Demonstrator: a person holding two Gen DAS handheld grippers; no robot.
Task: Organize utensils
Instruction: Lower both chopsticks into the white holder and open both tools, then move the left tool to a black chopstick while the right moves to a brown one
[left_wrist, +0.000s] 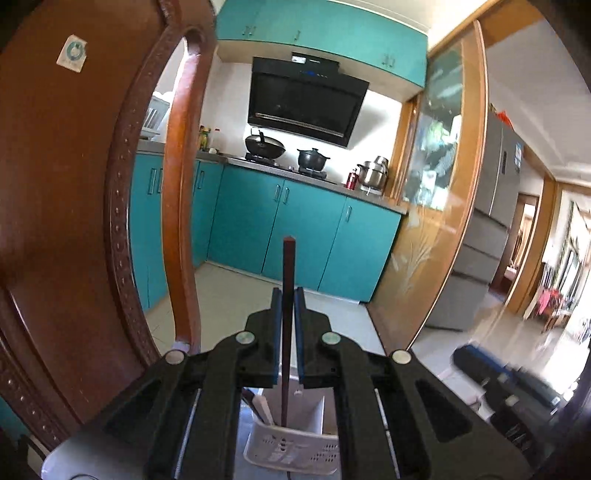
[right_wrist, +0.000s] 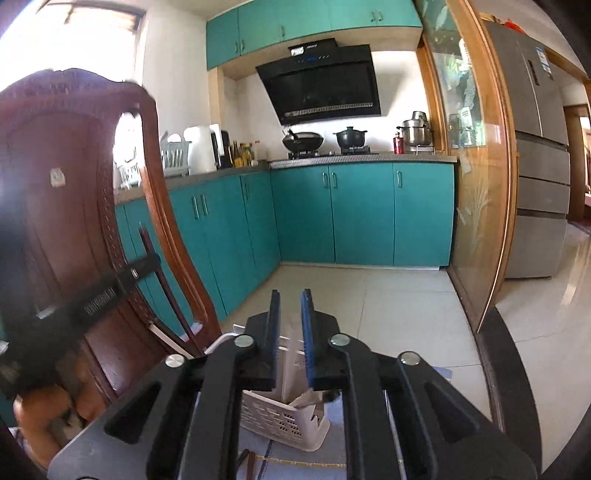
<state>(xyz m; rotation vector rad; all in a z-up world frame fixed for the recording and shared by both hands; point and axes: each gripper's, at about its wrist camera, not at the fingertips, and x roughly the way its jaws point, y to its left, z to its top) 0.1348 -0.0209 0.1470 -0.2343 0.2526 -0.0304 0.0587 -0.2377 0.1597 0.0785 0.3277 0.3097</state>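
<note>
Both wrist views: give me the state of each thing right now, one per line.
left gripper: shut on a dark chopstick.
dark chopstick: upright, lower end inside the utensil holder.
utensil holder: white, upright, already holds utensils.
right gripper: jaws slightly apart above the holder; whether the white utensil is still gripped is unclear.
lower cabinet doors: closed.

I see 1 dark wooden chopstick upright between left gripper pads, over white perforated plastic utensil basket; carved wooden chair left.
</note>
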